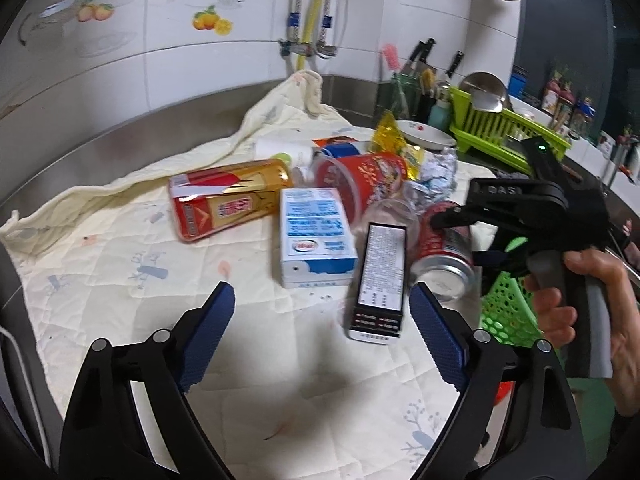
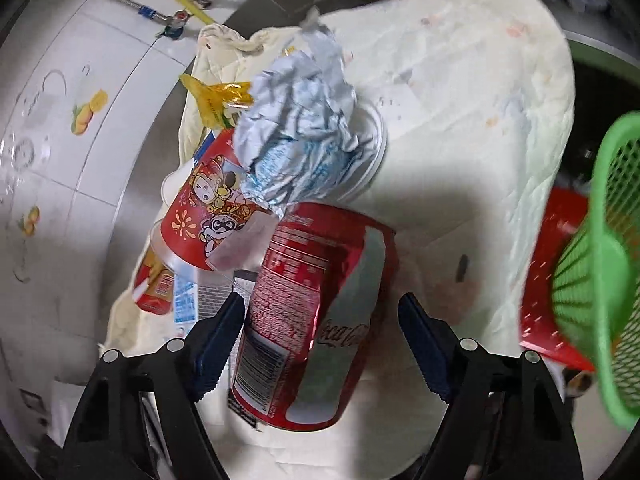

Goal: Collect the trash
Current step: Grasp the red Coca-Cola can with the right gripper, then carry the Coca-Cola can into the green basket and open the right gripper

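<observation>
Trash lies on a cream quilted cloth (image 1: 120, 248): a red and gold carton (image 1: 228, 196), a blue and white milk carton (image 1: 314, 236), a black and white box (image 1: 380, 280), a red cup (image 1: 360, 180), crumpled paper (image 2: 300, 144) and a red cola can (image 1: 444, 252). My left gripper (image 1: 320, 316) is open and empty above the cloth, just short of the cartons. My right gripper (image 2: 320, 320) is open with its jaws on either side of the cola can (image 2: 312, 320), the left pad touching or nearly touching it. It also shows in the left wrist view (image 1: 452, 216).
A green mesh basket (image 2: 600, 264) stands at the right over something red (image 2: 552, 280). A green dish rack (image 1: 504, 128), a white dish (image 1: 424, 132), knives and bottles are at the back right. Tiled wall and pipes (image 1: 308, 20) stand behind.
</observation>
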